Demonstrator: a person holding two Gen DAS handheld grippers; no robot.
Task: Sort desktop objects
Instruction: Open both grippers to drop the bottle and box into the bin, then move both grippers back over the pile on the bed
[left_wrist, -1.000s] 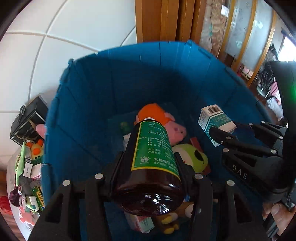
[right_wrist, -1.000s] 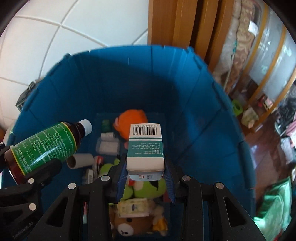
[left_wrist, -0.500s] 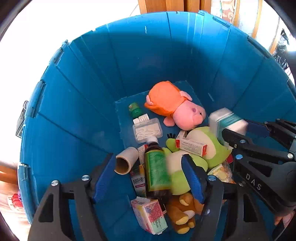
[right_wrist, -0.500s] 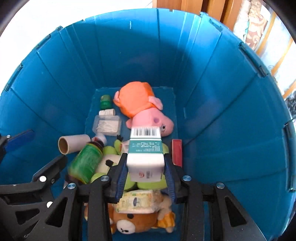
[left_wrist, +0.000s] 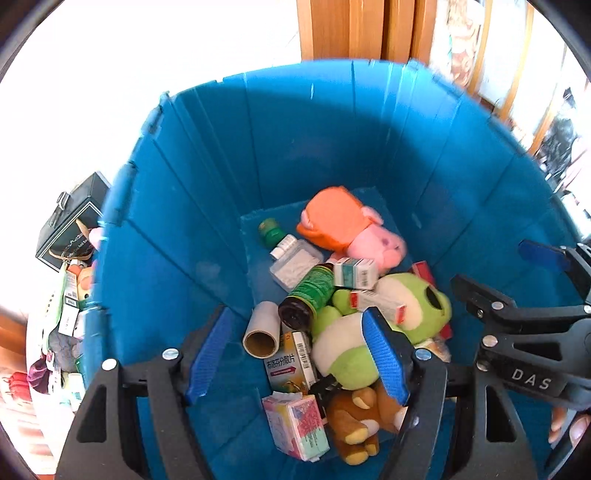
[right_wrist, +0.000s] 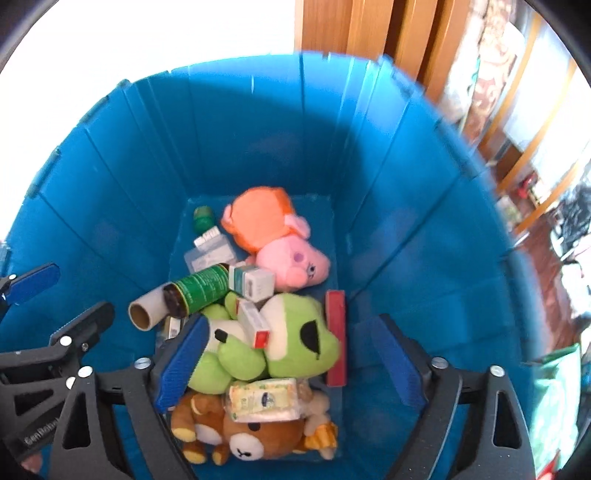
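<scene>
Both grippers hang over a deep blue bin (left_wrist: 314, 147) (right_wrist: 295, 129). My left gripper (left_wrist: 297, 314) is open and holds nothing. Below it, the brown bottle with a green label (left_wrist: 312, 291) (right_wrist: 199, 288) lies on its side among the toys. My right gripper (right_wrist: 291, 321) has its jaws opening, with nothing between them. The green-and-white box (right_wrist: 255, 282) (left_wrist: 356, 273) rests on the pile between the bottle and the pink pig plush (right_wrist: 288, 254). A green frog plush (right_wrist: 291, 332) and a brown bear plush (right_wrist: 251, 432) lie under the right gripper.
A cardboard tube (left_wrist: 260, 332), a red box (right_wrist: 336, 336) and several small medicine boxes also lie in the bin. Left of the bin stand a black box (left_wrist: 70, 225) and a heap of small items (left_wrist: 66, 314). Wooden panels (left_wrist: 351, 29) rise behind.
The left gripper let go of the bottle and the right gripper let go of the box; both now lie in the bin. Both pairs of jaws stand wider. Both grippers have backed up slightly.
</scene>
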